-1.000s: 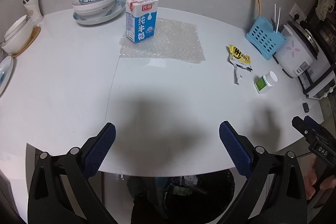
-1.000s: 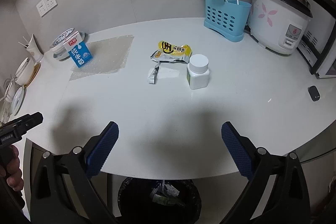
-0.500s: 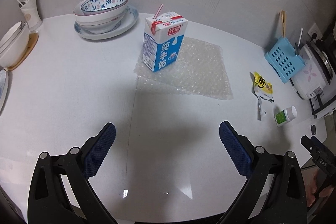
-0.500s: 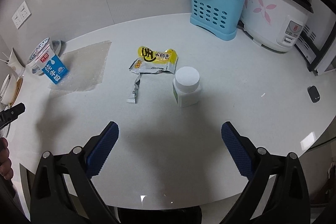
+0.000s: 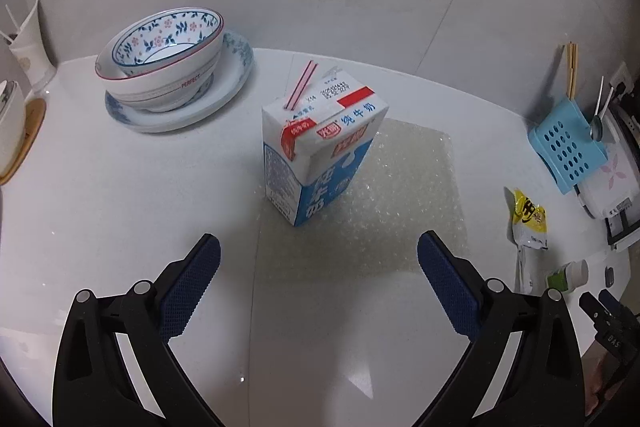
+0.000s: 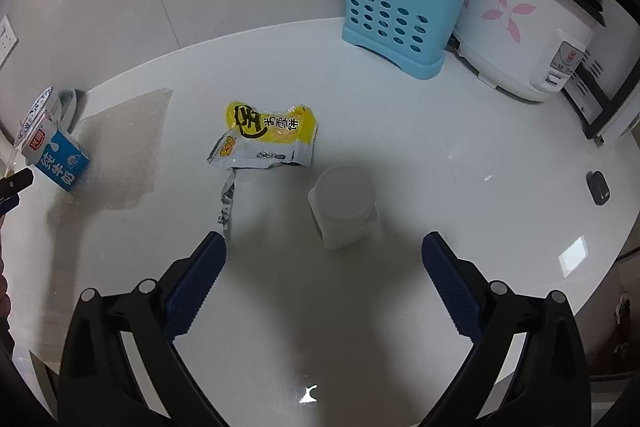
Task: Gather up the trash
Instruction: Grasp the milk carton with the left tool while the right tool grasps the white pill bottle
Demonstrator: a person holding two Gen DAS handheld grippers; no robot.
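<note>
1. Left hand-held gripper (image 5: pixel 319 255): jaws spread wide, holding nothing, poised above the white table (image 5: pixel 120 195) with one milk carton (image 5: pixel 320 151) standing just ahead between the blue pads (image 5: pixel 192 283).
2. Carton: upright, one pink-striped straw (image 5: pixel 301 85) in its top; blue-and-white with a red label and Chinese characters. It rests on the near-left corner of one bubble wrap sheet (image 5: pixel 404 195).
3. Right hand-held gripper (image 6: pixel 323 254): jaws equally wide, empty; one white-capped bottle (image 6: pixel 343 205) stands just ahead of it, its label not readable from this angle.
4. Trash count on the table: one carton, one bubble wrap sheet, one yellow-and-silver wrapper (image 6: pixel 266 138) with Chinese print and a torn strip (image 6: pixel 226 199) trailing toward the right gripper's left pad, one bottle.
5. Other items: two nested floral bowls (image 5: pixel 164 55), the outer marked "PERFECT", on one plate (image 5: pixel 224 95); one blue utensil basket (image 6: pixel 400 17); one rice cooker (image 6: pixel 528 27); one small dark object (image 6: pixel 597 187), possibly a remote.
6. Open room: bare tabletop lies between carton and wrapper, and around the bottle; the rounded table edge curves close to the right.
</note>
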